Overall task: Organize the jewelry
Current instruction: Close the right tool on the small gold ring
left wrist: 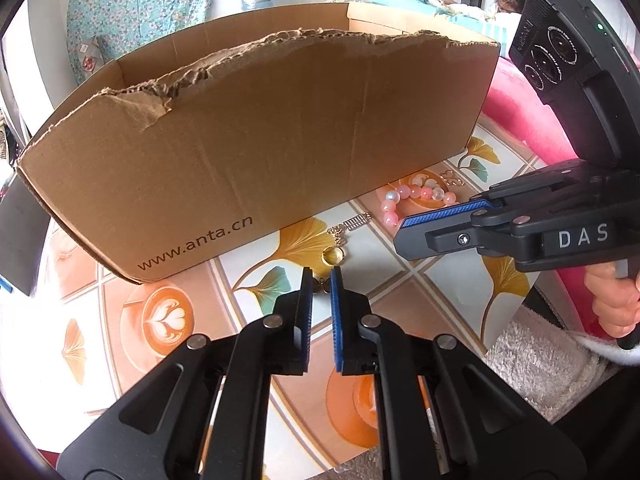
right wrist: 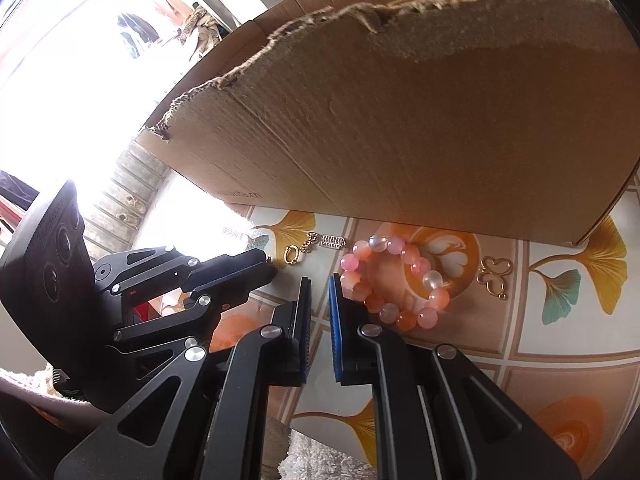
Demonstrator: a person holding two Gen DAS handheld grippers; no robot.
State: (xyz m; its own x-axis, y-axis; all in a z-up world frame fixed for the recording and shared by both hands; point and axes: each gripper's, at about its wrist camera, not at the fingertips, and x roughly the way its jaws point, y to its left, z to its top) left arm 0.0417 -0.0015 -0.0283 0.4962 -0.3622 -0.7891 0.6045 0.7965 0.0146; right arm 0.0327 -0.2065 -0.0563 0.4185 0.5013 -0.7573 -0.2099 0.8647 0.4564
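Note:
My left gripper [left wrist: 322, 276] is low over the patterned table [left wrist: 400, 264], its blue pads closed on a small dark butterfly charm [left wrist: 322, 285]. Just beyond its tips lie a gold ring [left wrist: 334, 257], a short chain [left wrist: 339, 234] and a silver clasp [left wrist: 357, 222]. A pink bead bracelet [right wrist: 350, 262] lies touching the side of the right finger of my right gripper [right wrist: 321, 280], which is shut with nothing between its pads. A gold butterfly outline charm [right wrist: 494, 276] lies right of the bracelet. In the right wrist view the left gripper [right wrist: 272, 270] points at the ring [right wrist: 291, 256].
A large torn cardboard box [left wrist: 280, 140] stands right behind the jewelry and fills the back of the table. A pink cushion [left wrist: 528, 120] and a pale rug [left wrist: 540, 360] lie to the right, where a hand [left wrist: 612, 300] holds the right gripper [left wrist: 400, 232].

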